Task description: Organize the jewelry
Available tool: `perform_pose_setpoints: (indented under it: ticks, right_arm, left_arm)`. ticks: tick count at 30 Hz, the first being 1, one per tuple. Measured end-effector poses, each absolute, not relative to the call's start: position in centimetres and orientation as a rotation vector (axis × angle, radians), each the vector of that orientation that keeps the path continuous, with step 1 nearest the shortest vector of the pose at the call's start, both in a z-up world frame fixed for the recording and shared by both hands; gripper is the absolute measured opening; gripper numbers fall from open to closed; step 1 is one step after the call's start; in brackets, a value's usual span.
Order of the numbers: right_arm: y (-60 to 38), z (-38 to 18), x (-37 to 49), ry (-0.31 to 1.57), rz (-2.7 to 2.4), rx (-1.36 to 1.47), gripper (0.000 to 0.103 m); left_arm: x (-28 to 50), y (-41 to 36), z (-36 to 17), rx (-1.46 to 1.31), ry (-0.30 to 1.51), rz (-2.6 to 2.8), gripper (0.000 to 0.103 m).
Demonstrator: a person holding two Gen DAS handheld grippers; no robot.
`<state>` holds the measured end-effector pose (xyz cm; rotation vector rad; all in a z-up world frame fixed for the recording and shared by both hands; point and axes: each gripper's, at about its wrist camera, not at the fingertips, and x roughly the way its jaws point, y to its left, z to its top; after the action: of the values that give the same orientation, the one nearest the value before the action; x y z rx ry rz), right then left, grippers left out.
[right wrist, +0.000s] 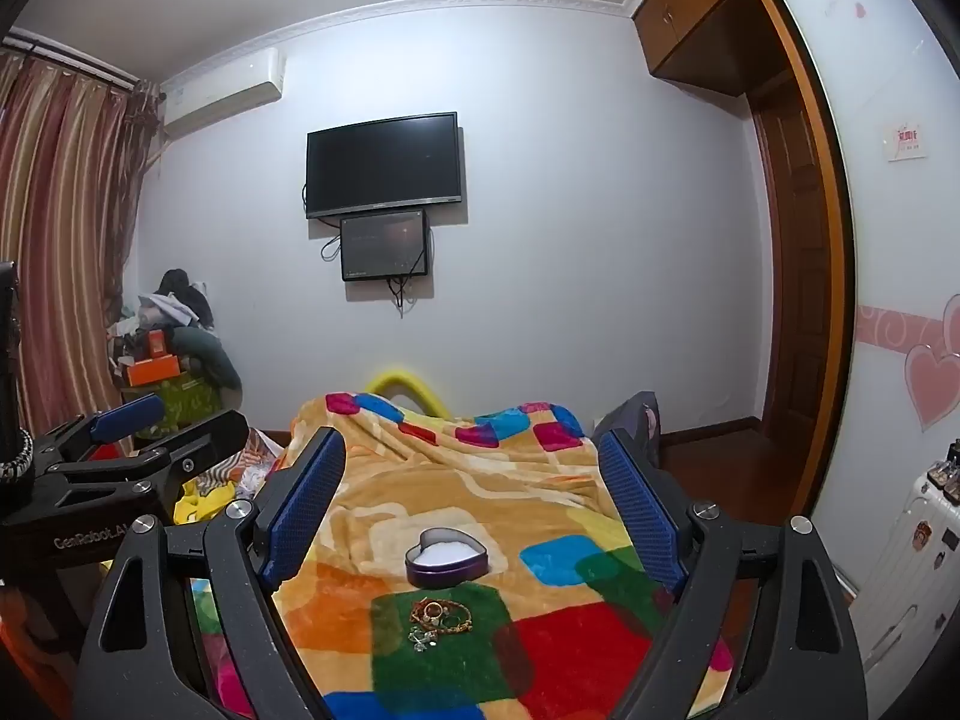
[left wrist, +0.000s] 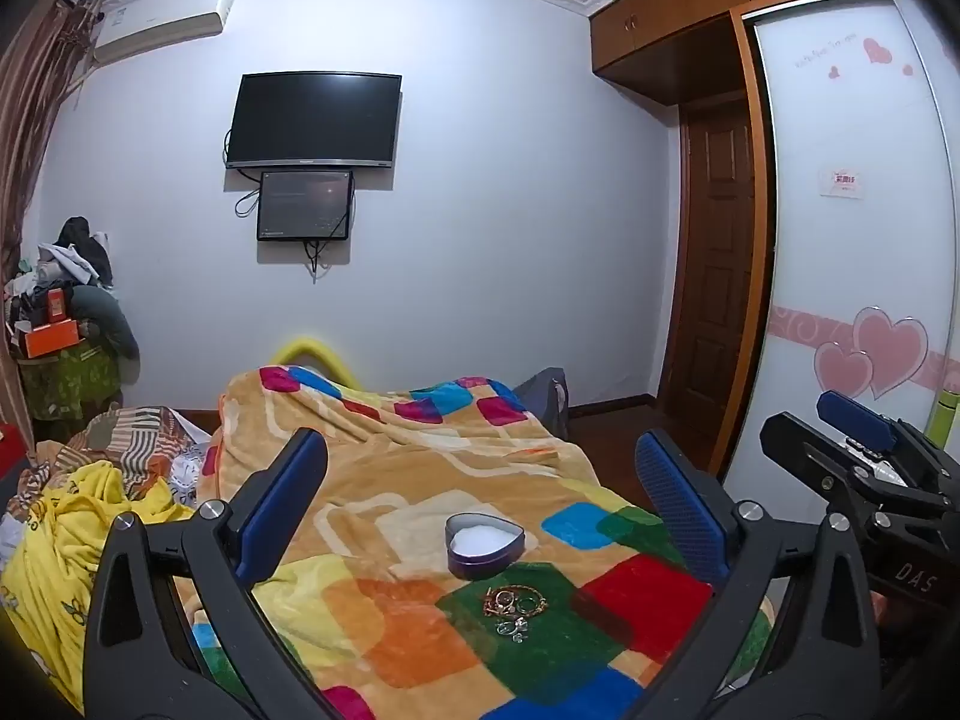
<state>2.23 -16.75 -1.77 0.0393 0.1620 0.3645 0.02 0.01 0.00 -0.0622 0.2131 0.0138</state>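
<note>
A heart-shaped purple box (left wrist: 485, 545) sits open on the bed's patchwork blanket (left wrist: 384, 456), its white lining showing, and just on the near side of it a small heap of jewelry (left wrist: 515, 603) lies on a green square: gold-coloured chain and rings tangled together, with a couple of clear, silvery pieces at the near edge. Box and heap are close but not touching. The left tongs (left wrist: 480, 510) stand wide apart above the blanket, holding nothing, the box and jewelry showing between their blue pads. The right tongs (right wrist: 474, 510) are likewise spread wide and hold nothing, framing the same box (right wrist: 447, 558) and jewelry (right wrist: 438, 618) from slightly further right. The two tools are side by side, each showing at the edge of the other's view. On the far wall hang a dark television (left wrist: 313, 119) and a smaller screen (left wrist: 305, 205) below it, and a wardrobe door with pink hearts (left wrist: 870, 354) stands at the right.
</note>
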Motion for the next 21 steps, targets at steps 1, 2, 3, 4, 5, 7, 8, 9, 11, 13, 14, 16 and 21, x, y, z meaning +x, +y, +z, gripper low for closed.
perform_pose_setpoints:
  ticks: [1, 2, 3, 4, 5, 7, 8, 9, 11, 13, 14, 16, 21]
  right_arm:
    - [-16.75, -1.77, 2.24, 0.16, 0.365, 0.039, 0.084]
    - [-16.75, -1.78, 2.21, 0.154, 0.364, 0.037, 0.084]
    - [-16.75, -1.78, 2.19, 0.155, 0.364, 0.037, 0.084]
    - [-16.74, -1.78, 2.23, 0.159, 0.364, 0.038, 0.084]
    - [-16.74, -1.78, 2.25, 0.161, 0.364, 0.039, 0.084]
    - [-16.74, -1.77, 2.23, 0.161, 0.364, 0.039, 0.084]
    - [-16.72, -1.76, 2.19, 0.161, 0.364, 0.038, 0.084]
    - [-16.73, -1.76, 2.22, 0.163, 0.364, 0.04, 0.084]
    - [-16.74, -1.77, 2.25, 0.164, 0.365, 0.041, 0.084]
    - [-16.74, -1.78, 2.28, 0.165, 0.365, 0.042, 0.084]
    - [-16.74, -1.78, 2.3, 0.165, 0.364, 0.042, 0.084]
    - [-16.72, -1.77, 2.31, 0.167, 0.364, 0.042, 0.084]
    - [-16.74, -1.71, 2.35, 0.168, 0.364, 0.043, 0.084]
  left_arm:
    - [0.0, 0.0, 0.01, -0.06, 0.208, 0.01, 0.103]
    - [0.02, -0.01, 0.01, -0.058, 0.211, 0.012, 0.103]
    - [0.05, -0.02, 0.01, -0.058, 0.214, 0.014, 0.103]
    - [0.07, -0.04, 0.01, -0.057, 0.217, 0.016, 0.103]
    - [0.1, -0.06, 0.01, -0.056, 0.22, 0.017, 0.103]
    - [0.57, -0.62, 0.0, -0.055, 0.222, 0.018, 0.103]
    - [0.63, -0.82, -0.05, -0.054, 0.225, 0.021, 0.103]
    - [0.76, -0.79, -0.07, -0.054, 0.231, 0.019, 0.103]
    - [0.78, -0.51, 0.0, -0.057, 0.233, 0.019, 0.103]
    - [0.75, -0.27, -0.56, -0.065, 0.23, 0.019, 0.103]
    - [0.75, -0.31, -0.62, -0.066, 0.23, 0.021, 0.103]
    - [0.7, -0.2, -0.66, -0.07, 0.23, 0.022, 0.103]
    - [0.75, 0.09, -0.72, -0.079, 0.237, 0.02, 0.103]
